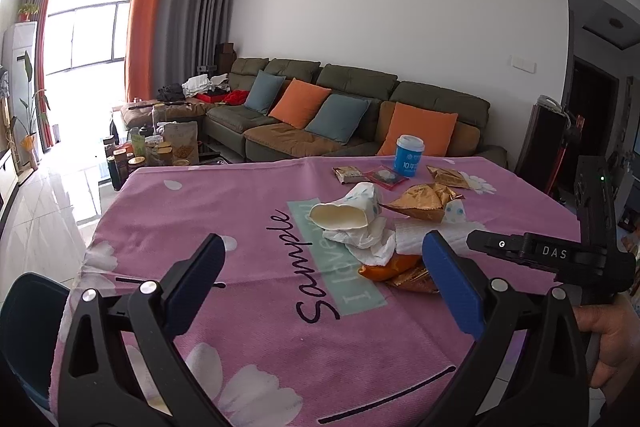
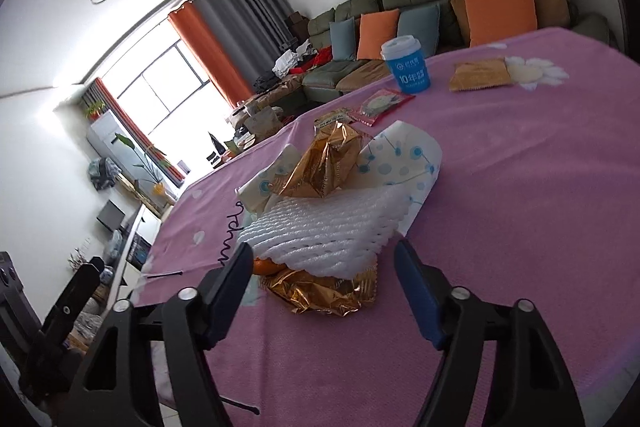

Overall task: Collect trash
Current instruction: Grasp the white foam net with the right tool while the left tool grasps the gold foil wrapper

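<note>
Pink tablecloth (image 1: 248, 211) lies bare between trash pile (image 1: 372, 227) and left edge.

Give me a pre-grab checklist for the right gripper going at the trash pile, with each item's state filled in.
1. right gripper jaws apart, nothing between the pads: ok.
2. Lined up with the white foam net and the gold wrapper under it: ok.
3. left gripper open and empty: ok.
4. The two grippers clear of each other near the pile: cannot tell.
5. blue cup upright, away from the pile: ok.
6. Bin for the trash in view: not ok.
</note>
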Demonstrator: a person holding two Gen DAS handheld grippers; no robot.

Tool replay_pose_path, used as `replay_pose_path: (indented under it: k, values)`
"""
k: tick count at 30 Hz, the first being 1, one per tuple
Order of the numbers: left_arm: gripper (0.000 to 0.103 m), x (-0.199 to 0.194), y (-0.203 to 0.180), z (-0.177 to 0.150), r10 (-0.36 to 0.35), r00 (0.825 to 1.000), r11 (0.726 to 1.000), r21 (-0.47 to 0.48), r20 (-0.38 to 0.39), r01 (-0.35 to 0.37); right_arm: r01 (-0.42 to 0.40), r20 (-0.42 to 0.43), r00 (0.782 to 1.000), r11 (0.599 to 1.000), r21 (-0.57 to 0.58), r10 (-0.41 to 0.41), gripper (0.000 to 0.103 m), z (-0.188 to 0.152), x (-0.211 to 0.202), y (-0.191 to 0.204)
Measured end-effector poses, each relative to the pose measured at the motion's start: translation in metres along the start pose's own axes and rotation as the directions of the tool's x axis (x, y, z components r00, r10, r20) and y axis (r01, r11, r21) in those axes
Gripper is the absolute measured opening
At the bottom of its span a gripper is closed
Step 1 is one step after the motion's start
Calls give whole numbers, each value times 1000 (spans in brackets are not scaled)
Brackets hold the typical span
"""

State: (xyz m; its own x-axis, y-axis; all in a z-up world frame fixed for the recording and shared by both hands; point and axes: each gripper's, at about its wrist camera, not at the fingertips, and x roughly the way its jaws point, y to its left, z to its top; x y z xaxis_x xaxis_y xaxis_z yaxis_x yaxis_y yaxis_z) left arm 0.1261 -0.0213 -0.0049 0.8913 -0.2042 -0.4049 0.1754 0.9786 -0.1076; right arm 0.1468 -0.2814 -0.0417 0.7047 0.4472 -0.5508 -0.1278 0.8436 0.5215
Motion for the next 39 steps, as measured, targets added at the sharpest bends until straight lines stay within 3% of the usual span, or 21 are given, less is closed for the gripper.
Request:
replay_pose_path:
  k: [5, 9, 10, 12, 14, 17, 24, 30, 39]
  values:
    - [97, 5, -1, -1, -4, 1000, 1000, 0, -10, 4, -24, -13, 1000, 999, 38, 24, 60, -2, 5, -2]
    - [97, 5, -1, -2, -3, 1000, 1000, 3, -7, 3, -78, -5, 997, 989, 127, 79, 50, 1, 8, -14]
    - [97, 6, 0, -3, -1, 1000, 1000, 1, -9, 1, -87, -5, 996, 985, 147, 89, 43, 1, 10, -17]
    - [97, 7, 1, -4, 4, 1000, 1000, -2, -14, -4, -112, -9, 993, 977, 181, 115, 40, 1, 12, -20]
    - [97, 9, 2, -4, 8, 1000, 1000, -4, -15, -8, -130, -1, 991, 969, 210, 133, 21, 1, 13, -24]
    - [97, 13, -2, -1, 8, 1000, 1000, 19, -3, -8, -133, 5, 991, 967, 218, 136, 13, -1, 12, -25]
    - [97, 41, -20, 19, -46, 999, 995, 87, 19, 44, -147, 29, 989, 969, 197, 144, 10, -2, -1, -22]
    - [97, 95, -36, 34, -102, 992, 988, 108, -76, 110, -140, 50, 990, 975, 175, 133, 10, -3, -18, -21]
    - [95, 153, -51, 34, -74, 986, 977, 188, -150, 101, -137, 100, 988, 976, 169, 121, 10, 1, -42, -30]
